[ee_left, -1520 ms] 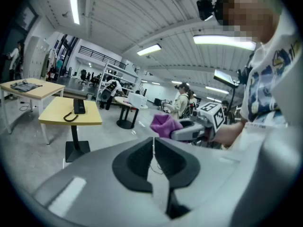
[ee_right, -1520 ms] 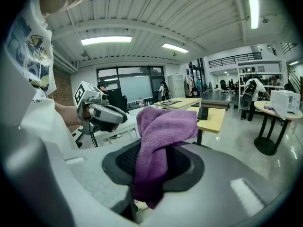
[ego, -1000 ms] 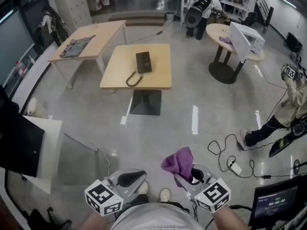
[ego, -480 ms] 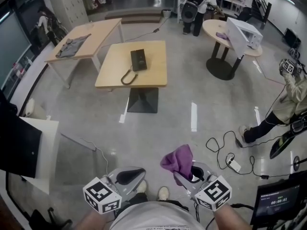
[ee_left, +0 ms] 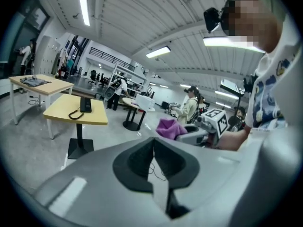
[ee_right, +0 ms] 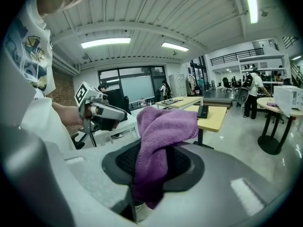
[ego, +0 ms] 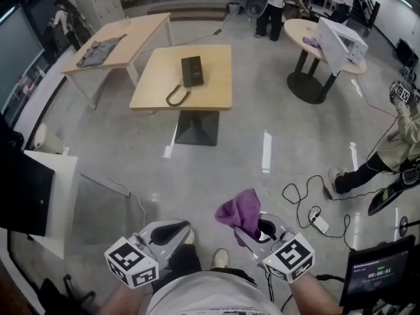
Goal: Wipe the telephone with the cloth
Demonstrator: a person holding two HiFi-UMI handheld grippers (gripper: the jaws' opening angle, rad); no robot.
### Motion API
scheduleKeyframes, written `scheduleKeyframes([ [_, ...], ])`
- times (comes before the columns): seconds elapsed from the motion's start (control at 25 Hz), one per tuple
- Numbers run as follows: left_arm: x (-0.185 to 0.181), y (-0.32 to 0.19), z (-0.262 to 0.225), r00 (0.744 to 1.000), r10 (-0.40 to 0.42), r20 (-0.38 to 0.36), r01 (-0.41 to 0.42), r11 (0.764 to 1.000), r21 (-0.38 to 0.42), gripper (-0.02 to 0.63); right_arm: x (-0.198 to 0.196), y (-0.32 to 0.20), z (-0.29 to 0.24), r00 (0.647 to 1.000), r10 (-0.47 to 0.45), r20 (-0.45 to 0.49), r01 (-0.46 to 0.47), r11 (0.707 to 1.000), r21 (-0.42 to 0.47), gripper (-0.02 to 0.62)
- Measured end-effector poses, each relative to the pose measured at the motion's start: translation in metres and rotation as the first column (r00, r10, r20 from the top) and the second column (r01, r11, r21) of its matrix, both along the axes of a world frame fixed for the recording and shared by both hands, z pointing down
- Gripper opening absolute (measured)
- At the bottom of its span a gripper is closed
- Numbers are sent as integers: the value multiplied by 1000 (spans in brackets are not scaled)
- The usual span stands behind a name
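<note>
The right gripper point(ego: 257, 233) clamps a purple cloth point(ego: 239, 212) that bunches up above its jaws. The left gripper point(ego: 168, 232) beside it is closed and empty. The phone point(ego: 192, 70) lies on a table point(ego: 215, 87), well ahead of both.

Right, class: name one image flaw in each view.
Head view: fisheye bending, glare streaks on the glossy grey floor. Left gripper view: dark rounded corners, mosaic patch upper right. Right gripper view: ceiling strip lights blown out white above the purple towelling cloth.

Telephone point(ego: 192, 70): black, flat on pale wooden tabletop point(ego: 213, 87), coiled cord point(ego: 176, 97) trailing. Cloth point(ego: 239, 212): purple, bunched, pinched in right hand-held gripper point(ego: 257, 231).
</note>
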State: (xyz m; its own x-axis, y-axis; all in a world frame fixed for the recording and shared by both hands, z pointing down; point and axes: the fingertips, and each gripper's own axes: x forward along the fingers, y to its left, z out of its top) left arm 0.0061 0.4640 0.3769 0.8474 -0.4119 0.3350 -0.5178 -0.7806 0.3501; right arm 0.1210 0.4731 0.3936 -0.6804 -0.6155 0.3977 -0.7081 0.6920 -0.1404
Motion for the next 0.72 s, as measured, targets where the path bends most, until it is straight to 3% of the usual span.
scheduleKeyframes([
  [0.28,-13,-45,-1,1000,16,-7,-16,1000,17,5,-20,-48,-1,1000,5,-14,-5,1000,1,115],
  [0.72,-46,-154,-2,989,137,-51,-137,991,7,5,-57,-151,-8,993,103,-51,-104,994,-14,115],
])
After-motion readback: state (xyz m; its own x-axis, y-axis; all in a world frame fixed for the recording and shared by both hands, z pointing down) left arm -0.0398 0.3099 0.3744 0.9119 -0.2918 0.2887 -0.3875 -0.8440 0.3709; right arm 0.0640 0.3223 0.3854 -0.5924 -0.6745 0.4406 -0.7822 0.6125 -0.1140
